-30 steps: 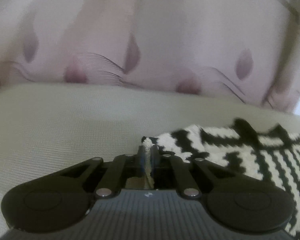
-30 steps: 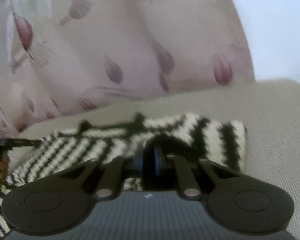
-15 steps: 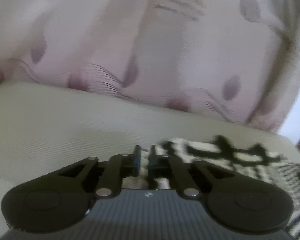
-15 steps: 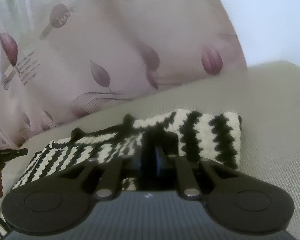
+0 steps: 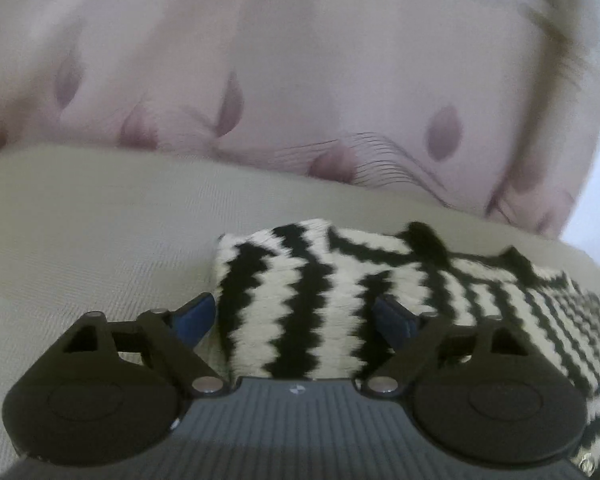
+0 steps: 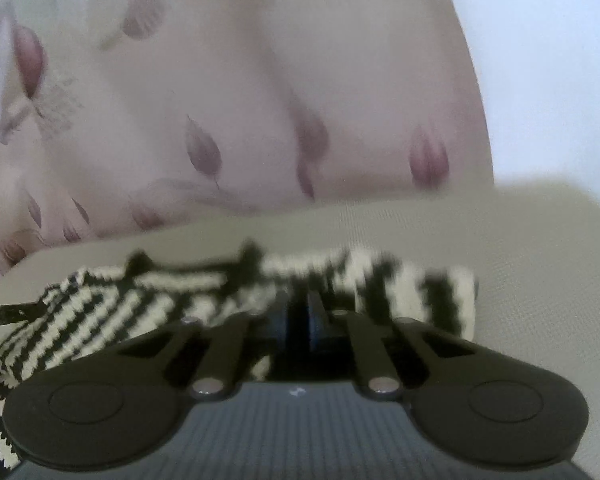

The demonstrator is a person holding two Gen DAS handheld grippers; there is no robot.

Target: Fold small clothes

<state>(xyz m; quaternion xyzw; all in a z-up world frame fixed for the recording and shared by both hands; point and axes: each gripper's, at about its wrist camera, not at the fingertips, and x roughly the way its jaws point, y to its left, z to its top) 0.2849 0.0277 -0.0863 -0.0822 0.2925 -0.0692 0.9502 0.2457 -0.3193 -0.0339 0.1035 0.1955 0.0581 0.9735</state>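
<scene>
Left wrist: folded black-and-white zigzag knit garment [image 5: 300, 304] lies between opening left tool [image 5: 296, 316] pads, unpinched.

The knitted garment [image 5: 300, 300] lies on the cushion [image 5: 80, 220], before the curtain [image 5: 300, 80].

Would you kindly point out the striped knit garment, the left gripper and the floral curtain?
Striped knit garment [image 5: 292, 300]: left wrist view, folded end's top.
Left gripper [image 5: 296, 316]: left wrist view, midway between its opening fingertips, nothing clamped.
Floral curtain [image 5: 300, 80]: left wrist view, plain middle.
</scene>
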